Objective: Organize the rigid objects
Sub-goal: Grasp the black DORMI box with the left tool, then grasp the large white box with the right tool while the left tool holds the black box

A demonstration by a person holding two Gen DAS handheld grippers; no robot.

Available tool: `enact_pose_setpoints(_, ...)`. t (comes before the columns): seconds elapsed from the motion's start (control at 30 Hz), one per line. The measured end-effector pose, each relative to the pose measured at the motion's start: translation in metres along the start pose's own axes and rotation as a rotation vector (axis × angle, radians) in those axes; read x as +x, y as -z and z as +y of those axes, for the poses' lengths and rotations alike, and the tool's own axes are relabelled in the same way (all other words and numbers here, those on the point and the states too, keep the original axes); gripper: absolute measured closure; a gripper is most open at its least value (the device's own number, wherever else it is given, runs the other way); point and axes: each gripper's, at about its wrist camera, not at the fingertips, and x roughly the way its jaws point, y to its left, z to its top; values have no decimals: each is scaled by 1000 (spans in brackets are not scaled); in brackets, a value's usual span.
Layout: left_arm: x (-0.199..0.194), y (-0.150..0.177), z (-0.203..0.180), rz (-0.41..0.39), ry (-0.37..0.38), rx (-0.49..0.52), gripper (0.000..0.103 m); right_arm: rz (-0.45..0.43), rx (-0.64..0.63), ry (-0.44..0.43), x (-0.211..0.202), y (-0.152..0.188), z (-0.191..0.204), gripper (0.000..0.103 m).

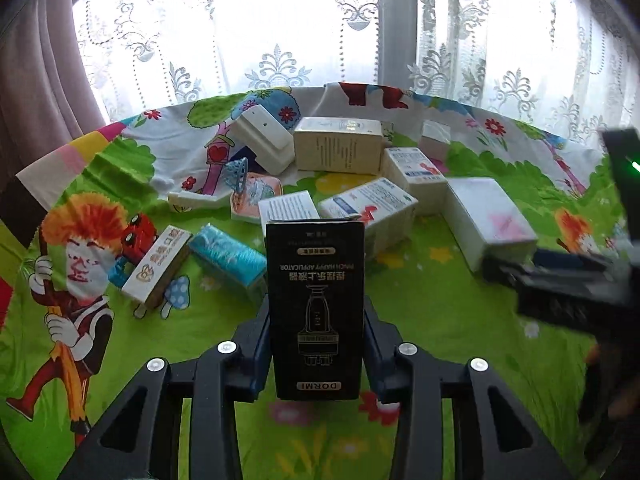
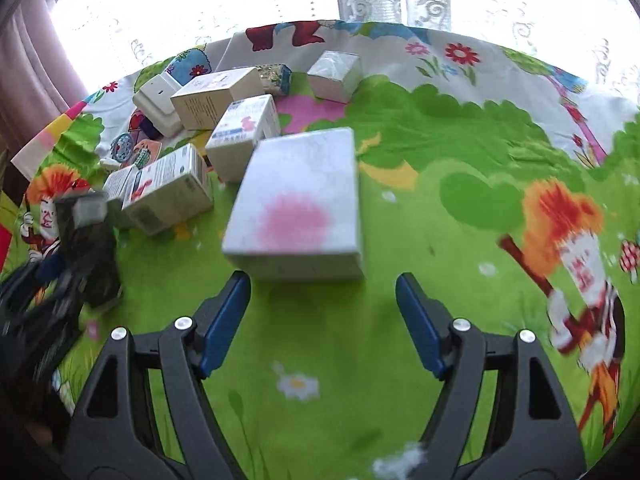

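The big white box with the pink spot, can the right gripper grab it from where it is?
Probably yes. The right gripper is open, and the white box lies straight ahead of its fingers with only bare cloth between. The box looks nearly as wide as the gap, so it may be tight.

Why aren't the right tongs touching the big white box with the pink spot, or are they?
Apart. In the right wrist view the right tongs stand open just short of the white box, with a strip of green cloth showing between both blue fingertips and the box's near edge.

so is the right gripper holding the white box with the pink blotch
No, the right gripper is open and empty, with the white box lying just beyond it.
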Motion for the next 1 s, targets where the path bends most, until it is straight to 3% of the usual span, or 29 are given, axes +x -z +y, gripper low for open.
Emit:
enact_pose_setpoints(0.13, -26, 28, 10, 84, 88, 74, 63, 2, -50, 46, 19, -15, 10, 19)
enact_pose_setpoints(0.27, -31, 31, 20, 116, 136, 77, 62, -18, -89, 90, 28, -20, 13, 18)
enact_pose_setpoints(0.33, -26, 28, 25, 107, 113, 48, 58, -36, -77, 100, 26, -19, 10, 29)
enact_pose_setpoints(0.37, -23, 26, 28, 101, 114, 27, 55, -44, -72, 104, 24, -19, 8, 44)
enact_pose_setpoints(0.4, -20, 24, 31, 90, 127, 5, 51, -41, -60, 112, 22, -19, 6, 50)
enact_pose_setpoints(0.47, -12, 23, 34, 76, 136, -29, 48, -28, -15, 102, 17, -15, -4, 50)
enact_pose_setpoints(0.53, -6, 22, 38, 66, 139, -55, 48, -15, 28, 65, 8, -8, -15, 48)
enact_pose_setpoints(0.6, 1, 18, 45, 70, 148, -104, 48, 2, 53, 58, 1, -2, -21, 28)
enact_pose_setpoints(0.67, 8, 12, 47, 83, 166, -138, 48, -18, 85, 56, -8, 3, -27, 22)
enact_pose_setpoints(0.83, 21, -13, 38, 92, 144, -132, 47, -66, 130, 39, -17, -17, -23, 17)
enact_pose_setpoints(0.9, 21, -28, 39, 72, 103, -120, 47, -94, 161, 50, -19, -35, -16, 16)
enact_pose_setpoints(1.0, 14, -43, 58, 26, 90, -184, 47, -98, 229, 86, -11, -66, -5, 12)
